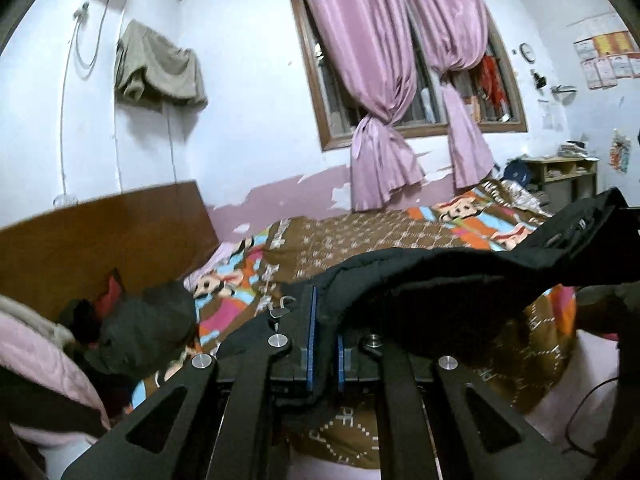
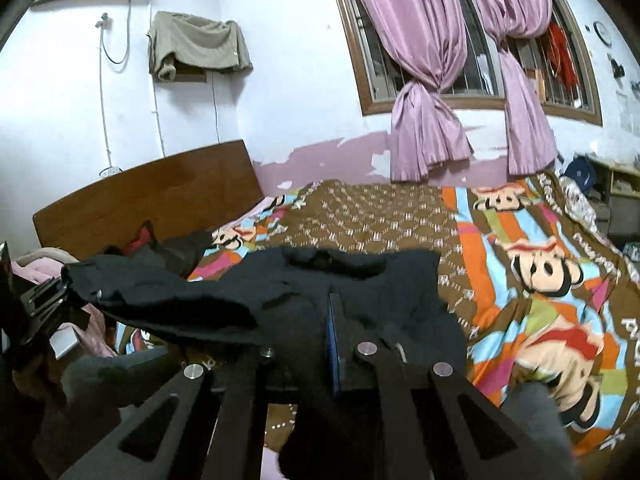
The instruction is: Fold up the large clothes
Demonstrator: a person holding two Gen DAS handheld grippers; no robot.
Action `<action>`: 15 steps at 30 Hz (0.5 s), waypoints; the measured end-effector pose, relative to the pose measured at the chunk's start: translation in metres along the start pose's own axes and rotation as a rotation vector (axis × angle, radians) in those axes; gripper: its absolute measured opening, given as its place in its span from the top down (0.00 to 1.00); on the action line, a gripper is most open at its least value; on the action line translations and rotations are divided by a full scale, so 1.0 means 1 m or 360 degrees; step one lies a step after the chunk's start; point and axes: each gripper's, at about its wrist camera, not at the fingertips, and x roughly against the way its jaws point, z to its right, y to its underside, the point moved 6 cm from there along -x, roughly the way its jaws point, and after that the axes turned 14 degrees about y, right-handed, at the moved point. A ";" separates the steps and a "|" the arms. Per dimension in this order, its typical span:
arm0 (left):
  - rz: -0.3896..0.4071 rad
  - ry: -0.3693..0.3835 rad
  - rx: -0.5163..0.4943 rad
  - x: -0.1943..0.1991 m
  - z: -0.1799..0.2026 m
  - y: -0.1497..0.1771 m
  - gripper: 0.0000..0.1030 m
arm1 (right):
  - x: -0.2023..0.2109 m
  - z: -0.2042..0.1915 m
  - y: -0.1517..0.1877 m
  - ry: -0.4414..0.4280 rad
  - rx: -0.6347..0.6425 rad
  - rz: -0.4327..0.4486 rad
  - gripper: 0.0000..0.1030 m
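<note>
**Black garment held up between both tools**

The left tool (image 1: 325, 344) is clenched on the black garment's (image 1: 420, 280) edge at lower centre; the right tool (image 2: 334, 344) grips it too — the cloth hangs stretched above the patterned bedspread (image 2: 540, 280), mid-frame.

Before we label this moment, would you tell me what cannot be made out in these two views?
- Black garment: its type and full shape; folds bunch it, and the right gripper hides its near part.
- Left gripper, left wrist view: fingertips buried in cloth.
- Wall clock: too small to read.
- Dark pile by headboard: contents unclear.
</note>
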 end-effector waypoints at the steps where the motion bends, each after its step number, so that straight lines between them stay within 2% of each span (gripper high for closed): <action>1: 0.0009 0.0004 -0.0023 -0.001 0.002 -0.006 0.94 | -0.001 0.001 -0.005 0.0003 -0.0005 0.0007 0.92; 4: 0.0021 0.0033 -0.0028 -0.012 0.000 -0.019 0.94 | -0.015 0.001 -0.016 0.0052 0.0049 0.0052 0.92; 8: 0.0007 0.0029 -0.0044 -0.050 -0.018 -0.034 0.94 | -0.052 0.000 -0.034 0.0102 0.0096 0.0044 0.92; 11: -0.0034 0.0032 -0.0026 -0.088 -0.035 -0.041 0.94 | -0.093 0.004 -0.049 0.0124 0.0083 0.0001 0.92; 15: -0.0083 0.0006 -0.0077 -0.147 -0.051 -0.050 0.94 | -0.158 0.017 -0.065 0.0197 0.0040 -0.0062 0.92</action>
